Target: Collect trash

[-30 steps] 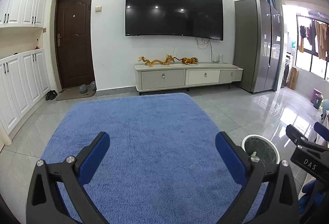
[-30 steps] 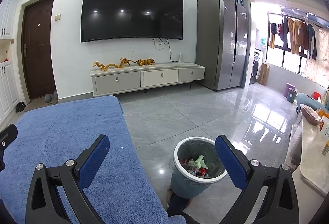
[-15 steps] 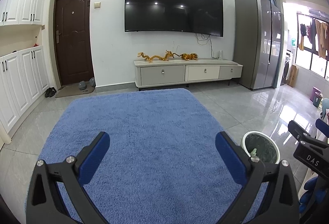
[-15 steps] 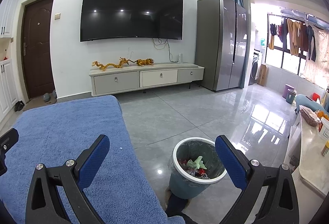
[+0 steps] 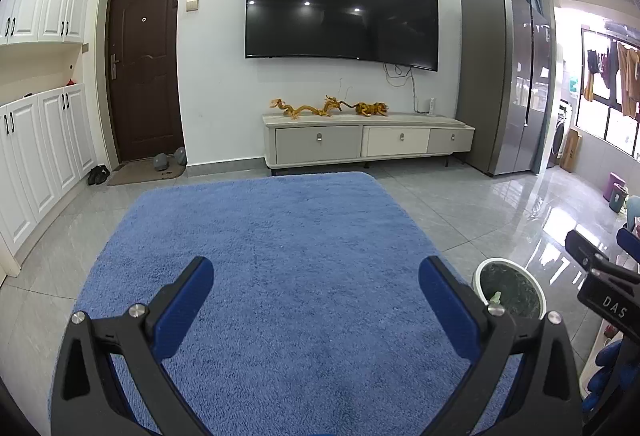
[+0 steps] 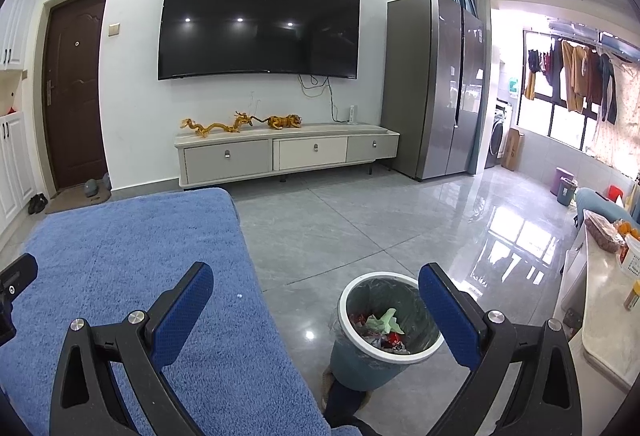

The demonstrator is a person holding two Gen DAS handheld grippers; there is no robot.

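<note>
Both grippers empty, rug looks clean

The left gripper [image 5: 316, 300] has tipped up a little; the fuzzy blue rug [image 5: 280, 256] shows no trash, so the job looks nearly done. The right gripper [image 6: 316, 300] and left are both spread wide, holding nothing. The round white-rimmed blue bin [image 6: 356, 360] holds wrappers and green paper [image 6: 384, 320].

A black television [image 5: 342, 2] is hanging on the white far wall above a low cabinet [image 5: 368, 144]; a blue rug [image 5: 280, 276] is covering the near grey tiled floor [image 6: 360, 220]; daylight is entering through right-hand windows [image 6: 576, 116].
</note>
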